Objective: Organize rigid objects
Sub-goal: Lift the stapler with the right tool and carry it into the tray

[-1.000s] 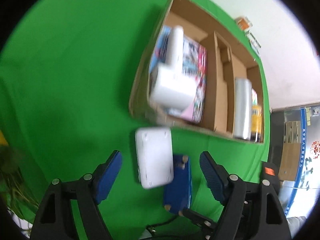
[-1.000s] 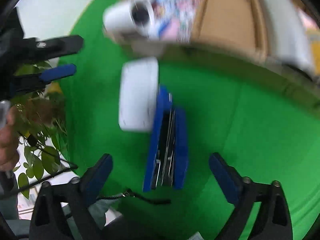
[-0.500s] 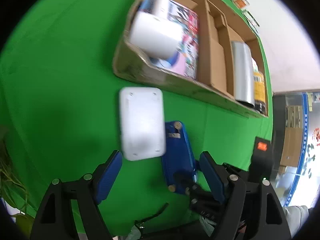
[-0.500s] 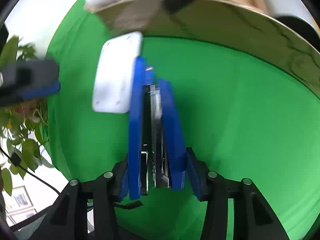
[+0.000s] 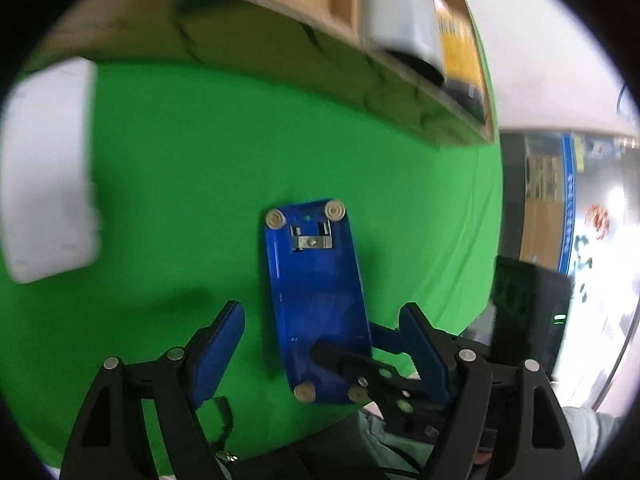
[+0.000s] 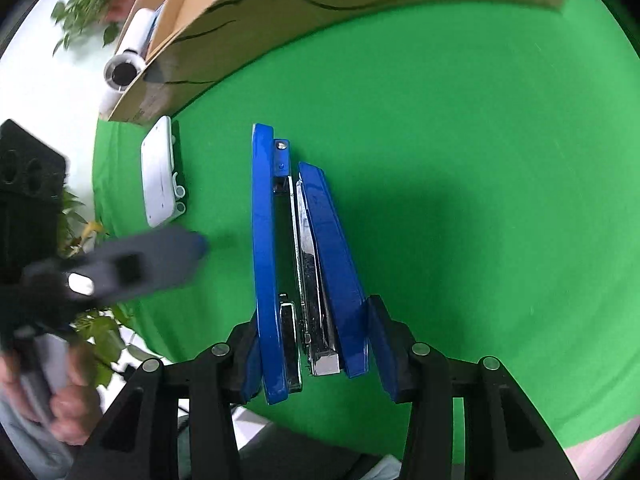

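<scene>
I've got the blue stapler [image 6: 304, 264] on its side, pinched at the rear end between the right gripper [image 6: 312, 344] pads, w/ its hinge end pointing toward the cardboard box [image 6: 248, 12]; it sits over the green cloth [image 6: 460, 180], though I can't tell if it's lifted or resting. From the left wrist cam I see the stapler's underside w/ its rubber feet. My left gripper [image 5: 320, 344] is spread wide w/ nothing between the pads, just beside the stapler. A white flat device [image 6: 158, 172] lies on the cloth near the box's front corner, apart from the stapler. Inside the box: a white roll [image 6: 128, 52], a grey cylinder [image 5: 400, 4], blurred, and something yellow [image 5: 460, 52] next to it.
</scene>
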Demonstrator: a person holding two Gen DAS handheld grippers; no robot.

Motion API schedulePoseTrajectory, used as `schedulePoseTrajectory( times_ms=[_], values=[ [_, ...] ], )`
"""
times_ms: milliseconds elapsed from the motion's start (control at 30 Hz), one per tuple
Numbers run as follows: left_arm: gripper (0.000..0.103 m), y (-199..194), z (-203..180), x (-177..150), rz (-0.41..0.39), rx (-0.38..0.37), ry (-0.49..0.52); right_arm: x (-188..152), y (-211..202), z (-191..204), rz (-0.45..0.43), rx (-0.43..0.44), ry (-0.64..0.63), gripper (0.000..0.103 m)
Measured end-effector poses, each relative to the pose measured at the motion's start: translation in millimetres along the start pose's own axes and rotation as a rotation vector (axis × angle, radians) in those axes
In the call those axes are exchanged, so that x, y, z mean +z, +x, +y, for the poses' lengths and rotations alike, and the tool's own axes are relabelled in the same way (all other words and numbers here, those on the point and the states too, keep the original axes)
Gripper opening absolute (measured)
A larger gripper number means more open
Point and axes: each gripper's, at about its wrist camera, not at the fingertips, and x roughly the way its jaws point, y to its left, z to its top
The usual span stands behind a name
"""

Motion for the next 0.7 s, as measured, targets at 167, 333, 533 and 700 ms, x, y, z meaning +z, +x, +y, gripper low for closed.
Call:
schedulePoseTrajectory(
  times_ms=[167,333,533,700],
  values=[
    [0.079,35,-3,-6,0.059,0.035,-0.043,-15,-9,-22,0.013,0.069,0.058,0.044],
    [0.065,45,-12,-12,0.070,0.025,-0.044,-28,-14,-40,0.045,0.162,0.117,0.044],
    [0.057,33,-26,-16,0.033,0.062,-0.023,-45,-25,-30,0.038,0.167,0.076,0.044],
    [0.057,-23,-42,-11,-0.087,0.078,0.006,-30,-60,-5,-0.027,0.181,-0.023,0.044]
  ],
)
